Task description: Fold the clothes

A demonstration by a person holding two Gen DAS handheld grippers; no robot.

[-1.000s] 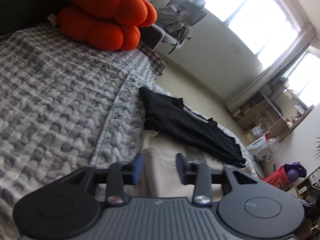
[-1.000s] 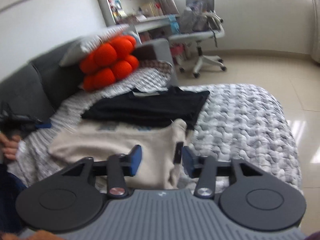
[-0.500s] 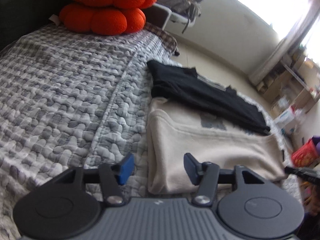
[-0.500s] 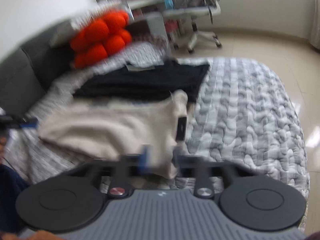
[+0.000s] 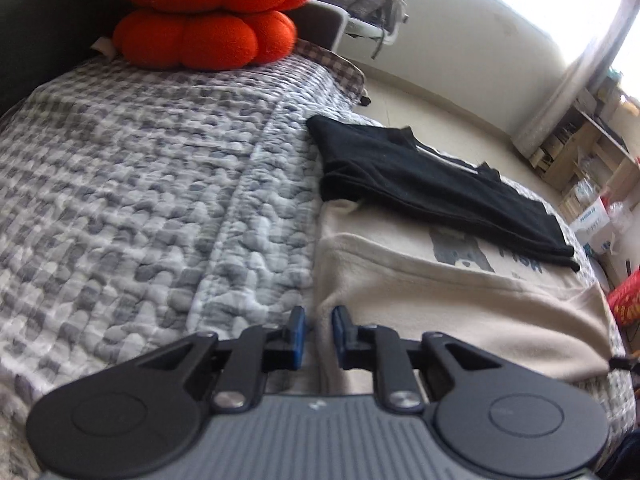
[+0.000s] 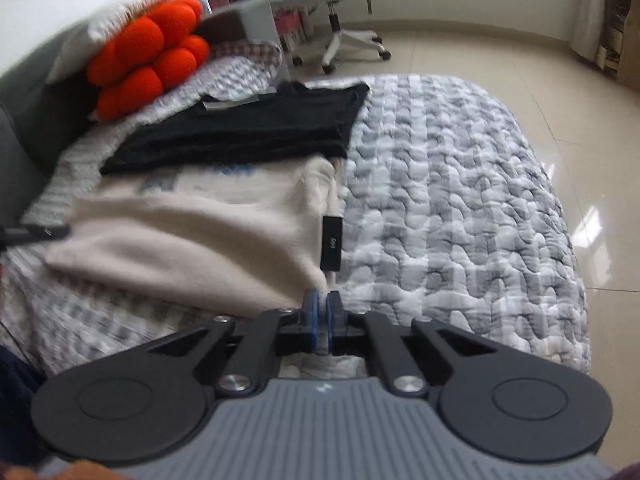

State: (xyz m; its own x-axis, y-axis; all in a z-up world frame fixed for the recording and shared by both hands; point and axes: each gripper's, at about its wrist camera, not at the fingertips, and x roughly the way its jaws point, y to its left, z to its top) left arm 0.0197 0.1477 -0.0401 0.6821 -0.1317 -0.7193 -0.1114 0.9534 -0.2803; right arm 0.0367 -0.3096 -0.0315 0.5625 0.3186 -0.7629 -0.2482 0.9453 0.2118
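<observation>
Left tongs (image 5: pixel 316 334) low over the bed, jaws parted with a narrow gap, straddling the near corner edge of the cream top (image 5: pixel 460 292); whether the pads (image 5: pixel 297 332) already touch the cloth, can't tell. Quilt (image 5: pixel 140 200) spreads left of and beyond the left tongs.

Right tongs (image 6: pixel 322 312) clenched, pads pressed together on the cream top's (image 6: pixel 192 236) near corner, cloth pinched between them. A black tag (image 6: pixel 332 244) hangs on the top's edge just ahead of the right tongs. Quilt (image 6: pixel 460 200) runs off to the right of them.

Cream top lies flat on the bed, partly folded, a flap laid over its near half, grey print showing farther out. It stretches between the two tongs, one at each near corner. In the right view the tip of the left tongs (image 6: pixel 36 234) shows at the top's far left corner, blurred.

Black shirt (image 5: pixel 432 180) lies folded beyond the cream top, its near edge overlapping the cream one; same in right view (image 6: pixel 248 128).

Orange cushion (image 5: pixel 208 16) sits far ahead-left against the dark sofa back (image 6: pixel 24 128). Office chair (image 6: pixel 340 20) stands on the floor well beyond the bed.
</observation>
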